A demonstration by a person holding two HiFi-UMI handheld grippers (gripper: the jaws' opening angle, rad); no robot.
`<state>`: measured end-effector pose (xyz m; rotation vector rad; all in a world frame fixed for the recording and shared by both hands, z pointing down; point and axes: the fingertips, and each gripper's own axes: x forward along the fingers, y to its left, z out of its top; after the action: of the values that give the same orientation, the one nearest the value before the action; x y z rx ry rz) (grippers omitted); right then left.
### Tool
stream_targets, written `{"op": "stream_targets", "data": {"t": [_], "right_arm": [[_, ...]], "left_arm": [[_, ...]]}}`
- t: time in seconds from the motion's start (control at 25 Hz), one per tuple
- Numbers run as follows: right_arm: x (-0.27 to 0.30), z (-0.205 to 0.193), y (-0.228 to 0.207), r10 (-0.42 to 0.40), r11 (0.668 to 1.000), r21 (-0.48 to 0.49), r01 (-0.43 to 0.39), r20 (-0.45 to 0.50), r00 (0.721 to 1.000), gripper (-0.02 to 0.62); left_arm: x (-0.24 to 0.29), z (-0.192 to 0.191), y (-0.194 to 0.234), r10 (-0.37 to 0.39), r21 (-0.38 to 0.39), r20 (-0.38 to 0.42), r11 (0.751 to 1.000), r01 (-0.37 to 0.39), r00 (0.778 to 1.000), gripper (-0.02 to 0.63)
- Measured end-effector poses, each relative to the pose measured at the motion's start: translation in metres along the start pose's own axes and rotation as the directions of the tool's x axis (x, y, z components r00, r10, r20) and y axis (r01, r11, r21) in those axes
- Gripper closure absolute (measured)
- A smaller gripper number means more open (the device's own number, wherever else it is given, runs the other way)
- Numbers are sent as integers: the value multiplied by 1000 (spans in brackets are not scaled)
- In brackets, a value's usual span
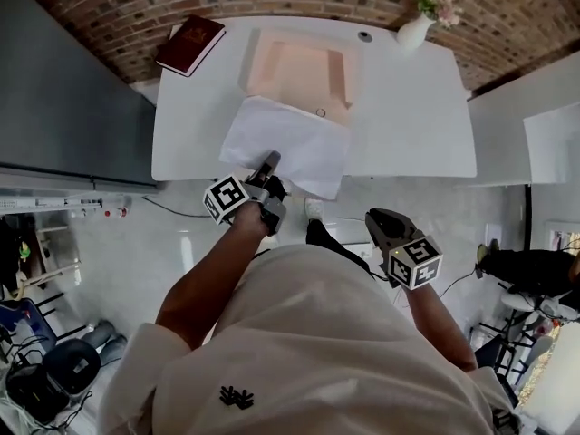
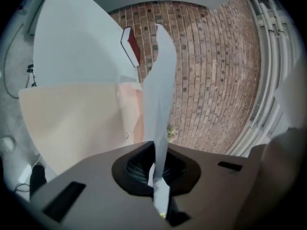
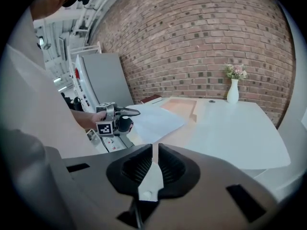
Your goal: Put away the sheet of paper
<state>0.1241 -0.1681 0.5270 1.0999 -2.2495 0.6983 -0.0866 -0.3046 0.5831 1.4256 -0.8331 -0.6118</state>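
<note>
The left gripper is clamped on the near edge of the paper, which reaches from the jaws toward 12 o'clock; its far edge lies on the folder and its near corners hang past the table edge. From the left gripper view the sheet is edge-on, a narrow upright strip with its face hidden, so its long axis is hard to tell. The right gripper, at 4 o'clock off the table, has its jaws drawn together on nothing.
</note>
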Motion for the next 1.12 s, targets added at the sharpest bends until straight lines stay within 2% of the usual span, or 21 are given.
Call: {"op": "stream_targets", "data": {"t": [0.28, 0.68, 1.12], "right_arm": [[23, 47, -70, 68, 997, -32, -68, -11, 998, 534], [43, 34, -157, 128, 992, -8, -129, -44, 991, 535], [50, 31, -199, 192, 981, 24, -191, -54, 980, 535]], "left_arm": [[57, 11, 31, 82, -36, 67, 996, -80, 994, 583], [120, 11, 65, 169, -34, 128, 986, -166, 977, 583], [170, 36, 69, 256, -3, 168, 966, -259, 952, 583]]}}
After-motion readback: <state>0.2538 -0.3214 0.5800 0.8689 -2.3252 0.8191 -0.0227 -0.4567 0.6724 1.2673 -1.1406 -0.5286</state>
